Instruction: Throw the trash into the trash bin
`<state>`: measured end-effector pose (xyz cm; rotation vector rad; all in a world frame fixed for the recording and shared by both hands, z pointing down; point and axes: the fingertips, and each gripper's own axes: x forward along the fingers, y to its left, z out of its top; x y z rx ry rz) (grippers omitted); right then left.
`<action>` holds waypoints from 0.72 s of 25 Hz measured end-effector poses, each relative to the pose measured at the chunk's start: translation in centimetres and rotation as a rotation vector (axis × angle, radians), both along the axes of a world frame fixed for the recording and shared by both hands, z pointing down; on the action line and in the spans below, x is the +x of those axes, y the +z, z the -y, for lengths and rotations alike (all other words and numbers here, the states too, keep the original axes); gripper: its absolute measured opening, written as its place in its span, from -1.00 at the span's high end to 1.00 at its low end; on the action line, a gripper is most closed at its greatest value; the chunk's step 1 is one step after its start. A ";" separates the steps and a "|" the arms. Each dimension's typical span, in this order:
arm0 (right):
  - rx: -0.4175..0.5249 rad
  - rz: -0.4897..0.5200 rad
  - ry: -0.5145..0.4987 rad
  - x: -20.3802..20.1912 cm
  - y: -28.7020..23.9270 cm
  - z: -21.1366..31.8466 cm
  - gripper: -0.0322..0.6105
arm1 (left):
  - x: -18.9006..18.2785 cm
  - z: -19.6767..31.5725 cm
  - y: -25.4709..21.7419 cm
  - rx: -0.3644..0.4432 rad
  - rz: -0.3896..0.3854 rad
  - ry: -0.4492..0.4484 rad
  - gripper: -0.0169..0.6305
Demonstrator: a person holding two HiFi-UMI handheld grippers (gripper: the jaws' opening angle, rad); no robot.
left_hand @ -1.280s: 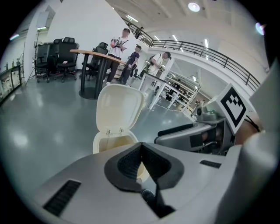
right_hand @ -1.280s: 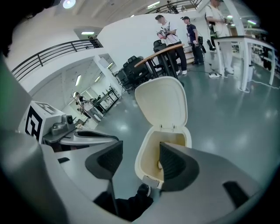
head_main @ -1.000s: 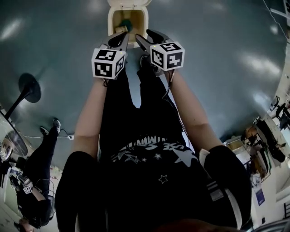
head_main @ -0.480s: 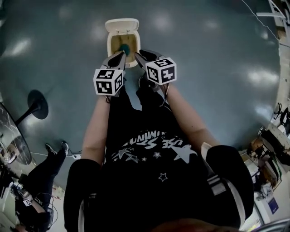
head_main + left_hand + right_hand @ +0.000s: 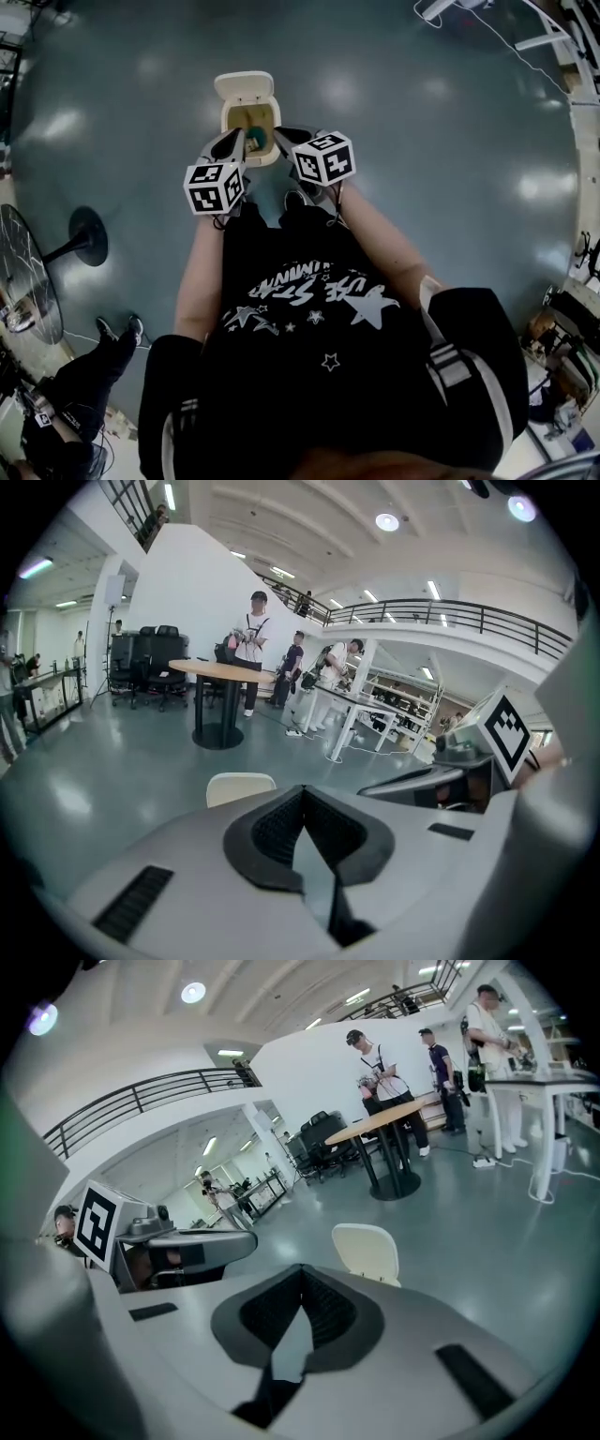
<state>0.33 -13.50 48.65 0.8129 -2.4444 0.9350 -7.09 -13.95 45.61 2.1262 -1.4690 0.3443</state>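
Looking steeply down, the head view shows the bin [image 5: 227,120] on the grey floor [image 5: 422,187] just ahead of the person, its lid [image 5: 246,87] flipped up and back. The trash [image 5: 256,141] lies inside the bin, and a teal piece shows near the front edge. The left gripper [image 5: 236,141] and the right gripper [image 5: 281,137] are held side by side over the bin's near rim. Their tips point toward the opening, and their marker cubes sit close together without touching. Neither gripper carries anything. In the left gripper view, the jaws are pressed together at the tips with nothing between them. The pale lid rises just beyond them, and the right gripper juts in from the right edge. A round table [image 5: 220,672] and several standing people [image 5: 251,639] are well off across the floor. In the right gripper view, the jaws are likewise closed tip to tip and empty. The lid stands just past them to the right, and the left gripper reaches in from the left with its cube facing the camera. The same table and people stand far behind.
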 end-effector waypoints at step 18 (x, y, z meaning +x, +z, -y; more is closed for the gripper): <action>0.047 0.057 0.098 2.0 -3.7 -4.5 0.88 | 0.4 -5.1 -4.6 0.071 -0.003 0.090 0.91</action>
